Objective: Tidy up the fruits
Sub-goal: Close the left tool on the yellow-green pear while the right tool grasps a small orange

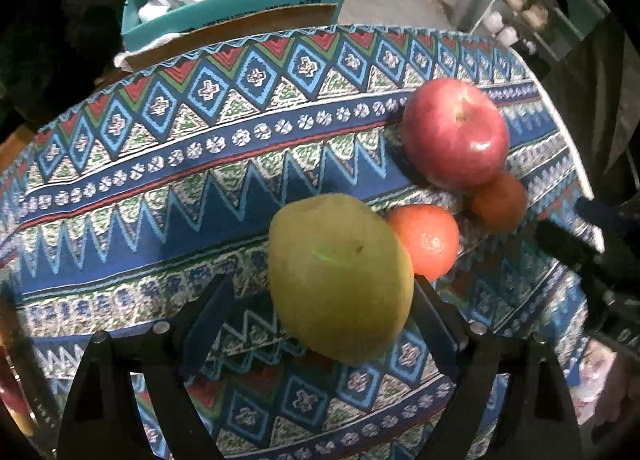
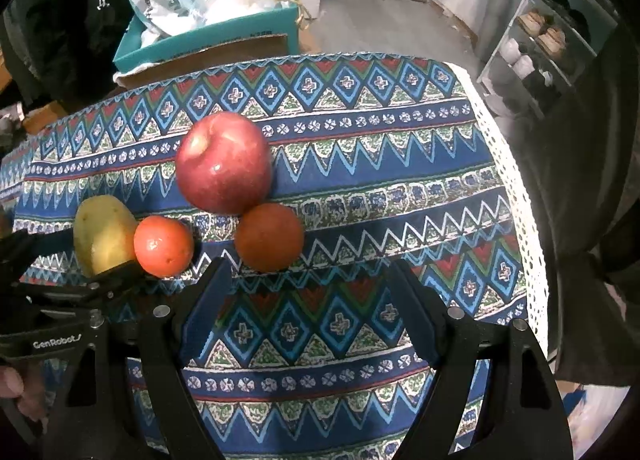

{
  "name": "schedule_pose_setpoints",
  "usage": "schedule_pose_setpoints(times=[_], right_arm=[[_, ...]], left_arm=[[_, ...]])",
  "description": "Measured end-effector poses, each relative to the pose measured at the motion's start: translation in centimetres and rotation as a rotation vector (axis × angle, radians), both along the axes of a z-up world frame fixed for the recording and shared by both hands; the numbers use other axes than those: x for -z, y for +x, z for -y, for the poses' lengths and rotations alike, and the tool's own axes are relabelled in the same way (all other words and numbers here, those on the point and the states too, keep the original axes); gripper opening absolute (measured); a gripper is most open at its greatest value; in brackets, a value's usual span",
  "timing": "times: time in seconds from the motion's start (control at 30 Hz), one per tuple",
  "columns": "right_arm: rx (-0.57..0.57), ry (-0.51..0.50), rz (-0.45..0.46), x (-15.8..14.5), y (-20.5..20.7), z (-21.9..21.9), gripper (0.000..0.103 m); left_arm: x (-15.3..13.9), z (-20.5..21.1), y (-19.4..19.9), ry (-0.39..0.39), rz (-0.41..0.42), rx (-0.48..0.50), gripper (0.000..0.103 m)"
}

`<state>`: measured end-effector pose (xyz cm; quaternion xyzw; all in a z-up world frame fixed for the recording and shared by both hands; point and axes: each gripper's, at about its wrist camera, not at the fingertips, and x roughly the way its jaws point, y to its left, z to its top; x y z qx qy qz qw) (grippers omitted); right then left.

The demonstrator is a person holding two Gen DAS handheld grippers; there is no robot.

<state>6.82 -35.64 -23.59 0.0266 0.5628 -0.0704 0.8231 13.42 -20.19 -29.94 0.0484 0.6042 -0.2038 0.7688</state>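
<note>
Black fingers of the left gripper (image 1: 320,300) fill the bottom of the left wrist view, spread wide, with the yellow-green pear (image 1: 340,280) standing between them at lower centre. The pear sits hard against the right finger; a gap of cloth shows between it and the left finger, so the jaws are apart and I cannot tell that they press on it. In the right wrist view the same pear (image 2: 102,234) appears at the left edge, partly behind the left gripper's dark tip.

Largest of all is the bench (image 1: 120,195), covered by a blue patterned cloth with a white lace edge at the right. Beyond it, in the upper left, a teal box (image 2: 208,39) holds white bags.

The red apple (image 2: 224,161) lies left of centre in the right wrist view, above the right gripper (image 2: 308,288), touching the darker orange (image 2: 269,238) below it. That orange sits just above the gap between the right gripper's fingers, nearer the left one, outside them. The right gripper stands well spread and holds nothing; only cloth shows between its fingers.

The brighter orange (image 2: 164,246) rests against the pear's right side, left of the darker one and apart from it.
</note>
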Motion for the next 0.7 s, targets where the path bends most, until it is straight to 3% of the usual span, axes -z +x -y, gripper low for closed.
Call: schedule_pose_setpoints(times=[0.2, 0.27, 0.33, 0.7], right_arm=[[-0.015, 0.003, -0.011, 0.7, 0.5, -0.3, 0.08], [-0.019, 0.005, -0.014, 1.0, 0.7, -0.3, 0.08], [-0.022, 0.002, -0.02, 1.4, 0.9, -0.5, 0.08], [-0.031, 0.061, -0.034, 3.8, 2.6, -1.3, 0.08]], left_arm=[[0.2, -0.2, 1.1, -0.05, -0.014, 0.008, 0.088], [0.4, -0.1, 0.9, -0.077, -0.023, 0.026, 0.083], [0.1, -0.1, 0.7, -0.105, -0.011, 0.035, 0.066], [-1.1, -2.2, -0.1, -0.049, 0.032, 0.032, 0.066]])
